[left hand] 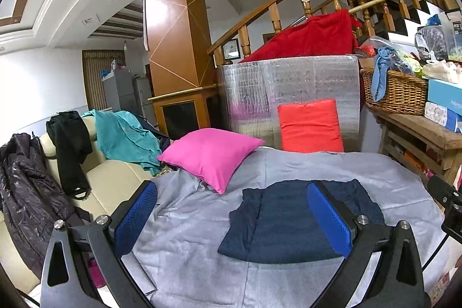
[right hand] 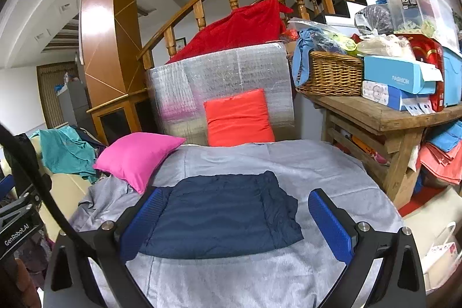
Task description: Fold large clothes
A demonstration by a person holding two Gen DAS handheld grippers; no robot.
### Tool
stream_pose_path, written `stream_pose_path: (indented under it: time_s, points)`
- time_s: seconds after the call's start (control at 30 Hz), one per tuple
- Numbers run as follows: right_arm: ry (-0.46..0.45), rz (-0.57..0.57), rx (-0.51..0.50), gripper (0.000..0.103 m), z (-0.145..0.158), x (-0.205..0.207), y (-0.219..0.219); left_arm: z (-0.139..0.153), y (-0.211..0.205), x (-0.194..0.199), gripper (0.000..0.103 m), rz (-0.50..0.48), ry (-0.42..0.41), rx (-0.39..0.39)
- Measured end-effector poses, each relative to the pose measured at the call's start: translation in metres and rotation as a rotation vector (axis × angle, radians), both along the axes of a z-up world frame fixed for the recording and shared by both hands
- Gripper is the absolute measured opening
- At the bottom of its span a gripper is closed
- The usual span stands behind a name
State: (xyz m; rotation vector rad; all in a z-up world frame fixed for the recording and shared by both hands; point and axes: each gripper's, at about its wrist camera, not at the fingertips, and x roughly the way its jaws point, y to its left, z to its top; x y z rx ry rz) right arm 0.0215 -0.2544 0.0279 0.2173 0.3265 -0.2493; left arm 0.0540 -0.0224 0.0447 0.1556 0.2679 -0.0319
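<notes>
The folded navy-blue fabric garment (left hand: 291,221) (right hand: 222,212) lies flat as a roughly rectangular stack on the grey woven bed cover (left hand: 288,163) (right hand: 288,163), near the middle of that surface, with soft creases and a stepped edge on one side. The left tool (left hand: 232,217) is spread wide and holds nothing; its two fingers carry blue, ribbed rubber pads (left hand: 134,217), and the garment appears between and beyond them. The right tool (right hand: 234,221) is likewise spread wide and empty, its blue textured pads (right hand: 332,224) framing the garment from either side without visible contact. A glossy magenta square cushion (left hand: 210,153) (right hand: 135,156) rests tilted at the cover's left edge, apart from the garment. An orange-red rectangular cushion (left hand: 310,126) (right hand: 238,119) leans upright against a silver quilted foil panel (left hand: 288,82) (right hand: 225,71) behind the bed. A woven wicker basket (left hand: 395,90) (right hand: 329,77) stands on a rough wooden desk (left hand: 424,129) (right hand: 375,114) to the right. A teal crumpled cloth (left hand: 121,134) (right hand: 63,149) drapes over a cream sofa (left hand: 115,181).
</notes>
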Motion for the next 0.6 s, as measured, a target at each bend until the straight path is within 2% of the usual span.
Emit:
stream_pose_path:
  time_s: [0.2, 0.47, 0.6]
  points:
    - [0.018, -0.006, -0.011, 0.102, -0.004, 0.025, -0.005, -0.006, -0.005, 0.02, 0.103, -0.003, 0.011, 0.003]
    - [0.053, -0.036, 0.0, 0.102, -0.018, 0.072, -0.025, -0.024, -0.011, 0.066, 0.103, -0.01, 0.052, -0.012]
    - [0.077, -0.076, 0.003, 0.102, -0.033, 0.104, -0.053, -0.05, -0.011, 0.119, 0.103, -0.034, 0.149, -0.028]
